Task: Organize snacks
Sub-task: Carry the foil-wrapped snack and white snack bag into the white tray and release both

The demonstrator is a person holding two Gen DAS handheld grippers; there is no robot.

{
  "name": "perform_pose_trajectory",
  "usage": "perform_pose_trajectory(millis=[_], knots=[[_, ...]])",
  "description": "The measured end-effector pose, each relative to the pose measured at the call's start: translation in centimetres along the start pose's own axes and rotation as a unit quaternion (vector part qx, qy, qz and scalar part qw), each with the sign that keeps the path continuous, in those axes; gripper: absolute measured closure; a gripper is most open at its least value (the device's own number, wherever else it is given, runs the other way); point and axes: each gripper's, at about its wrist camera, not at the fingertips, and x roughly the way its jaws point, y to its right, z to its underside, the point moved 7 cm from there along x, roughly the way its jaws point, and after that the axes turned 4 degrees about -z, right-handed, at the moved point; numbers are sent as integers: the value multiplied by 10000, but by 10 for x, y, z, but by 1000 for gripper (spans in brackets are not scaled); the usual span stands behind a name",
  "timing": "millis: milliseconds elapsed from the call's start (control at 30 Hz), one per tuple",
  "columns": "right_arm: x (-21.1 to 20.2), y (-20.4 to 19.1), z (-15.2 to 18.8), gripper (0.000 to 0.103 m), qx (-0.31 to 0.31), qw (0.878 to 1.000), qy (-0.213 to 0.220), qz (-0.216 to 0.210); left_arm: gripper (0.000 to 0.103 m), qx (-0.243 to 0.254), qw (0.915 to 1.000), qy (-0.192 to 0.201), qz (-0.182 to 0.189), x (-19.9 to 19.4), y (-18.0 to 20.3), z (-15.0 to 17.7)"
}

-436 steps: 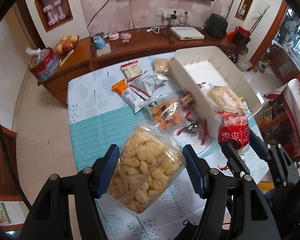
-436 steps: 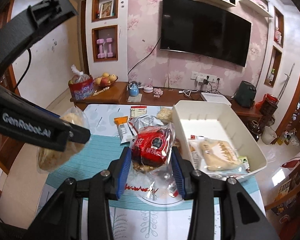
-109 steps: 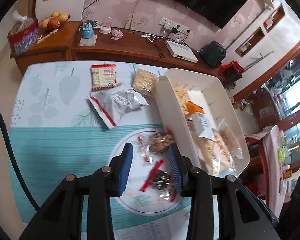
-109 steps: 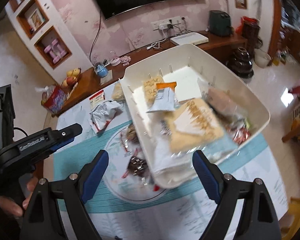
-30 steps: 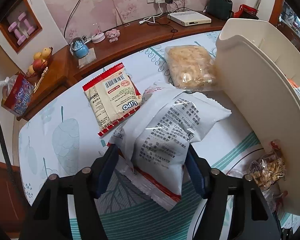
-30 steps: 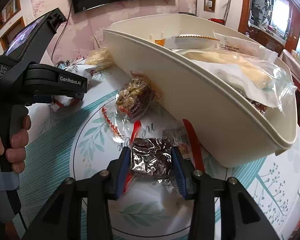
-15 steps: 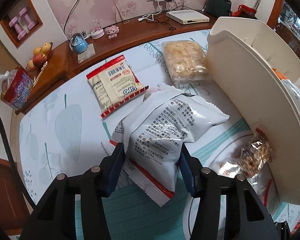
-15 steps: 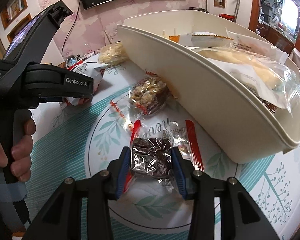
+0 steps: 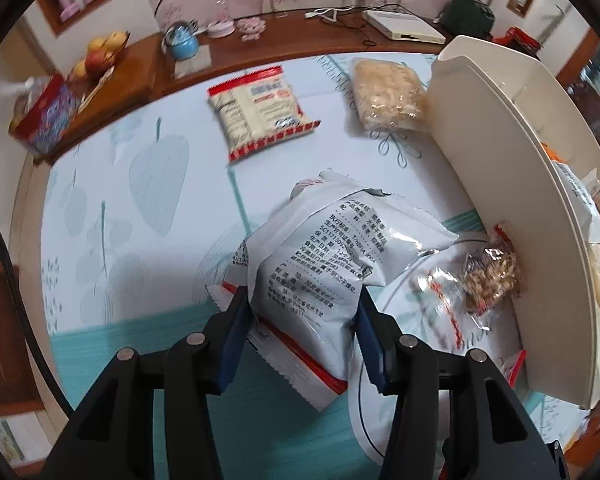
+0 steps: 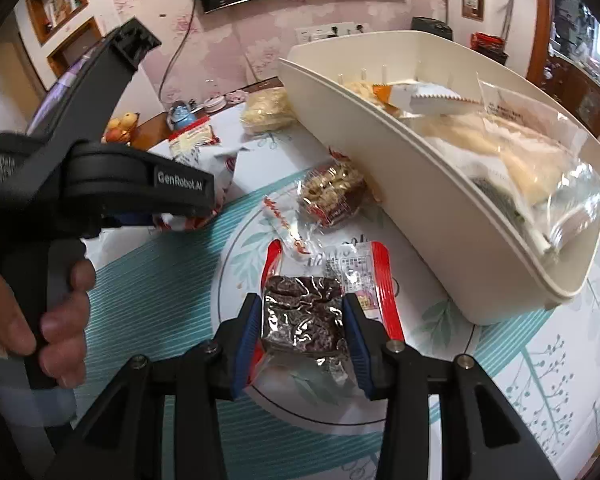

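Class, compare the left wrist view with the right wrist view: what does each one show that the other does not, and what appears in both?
Left wrist only: the left tool, jaws just closed on the white snack bag. Right wrist only: the right tool clamping the dark snack packet, and a hand on the other tool's handle. Both: the cream bin, the nut packet, the red-edged pack.
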Motion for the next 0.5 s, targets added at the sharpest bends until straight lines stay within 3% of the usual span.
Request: perform_pose_trajectory(millis=[300,500], knots=[[-31,-18,-8,62,-600,9957,-236,-664,54,-473,9989,-10,74,-40,-1,18],[-63,-15,-24,62,-1048,9890,33,-1043,54,-903,9954,210,235,-78,-2,25]])
